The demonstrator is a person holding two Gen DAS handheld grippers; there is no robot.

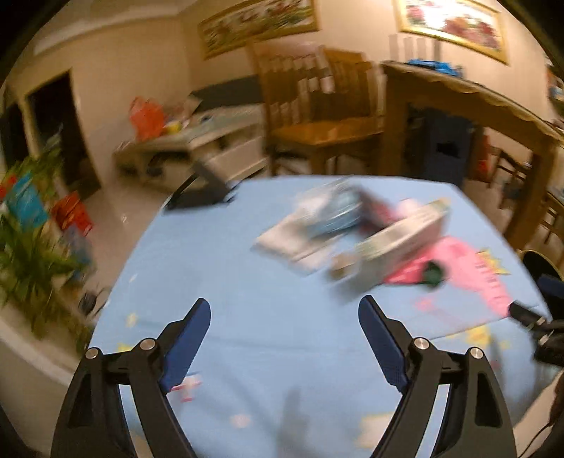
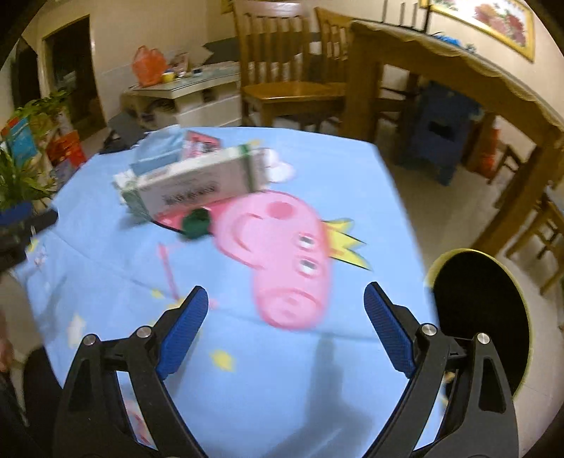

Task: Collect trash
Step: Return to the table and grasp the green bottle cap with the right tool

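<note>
On the blue tablecloth [image 2: 105, 282] lies boxed trash [image 2: 197, 186]; wooden chairs [image 2: 282, 77] behind.

On the blue cloth [image 2: 105, 282] there's 1 trash pile: 1 white carton [image 2: 197, 186], 1 red-and-white packet [image 2: 201, 142], 1 light-blue wrapper [image 2: 158, 151], 1 dark green cap [image 2: 196, 222], plus approx 1 flat white sheet [image 1: 285, 241], though blur makes the pile's exact count unclear. 2 grippers w/ 2 blue-padded fingers each: left gripper [image 1: 284, 306] and right gripper [image 2: 286, 294], both gaping w/ 0 items between the pads. Around the table: 2 wooden chairs [image 2: 278, 70], 1 black round bin [image 2: 483, 317], 2 framed pics [image 1: 257, 24], 1 orange bag [image 2: 149, 67], 1 blue stool [image 2: 440, 130].
</note>
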